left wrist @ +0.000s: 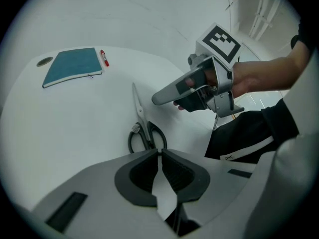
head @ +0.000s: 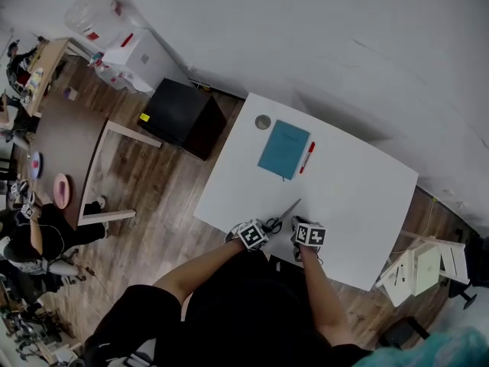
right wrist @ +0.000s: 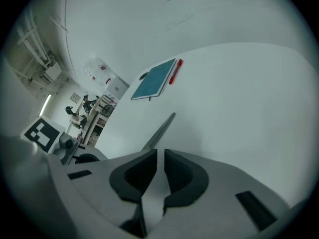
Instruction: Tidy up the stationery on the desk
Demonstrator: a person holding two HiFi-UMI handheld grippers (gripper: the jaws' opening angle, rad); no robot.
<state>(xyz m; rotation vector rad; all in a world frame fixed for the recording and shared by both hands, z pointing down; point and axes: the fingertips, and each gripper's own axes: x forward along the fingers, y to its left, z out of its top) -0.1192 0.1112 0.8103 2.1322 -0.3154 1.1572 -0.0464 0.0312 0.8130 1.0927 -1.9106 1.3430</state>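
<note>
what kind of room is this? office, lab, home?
Probably a shared workroom or lab rather than a home. There is a white desk with a notebook, pen and scissors. A second table on the wood floor has other people near it.

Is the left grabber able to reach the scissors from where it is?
Probably yes. The scissors lie right ahead of the left gripper on bare table, with nothing in between. Its jaws are shut, so they would need to open first.
</note>
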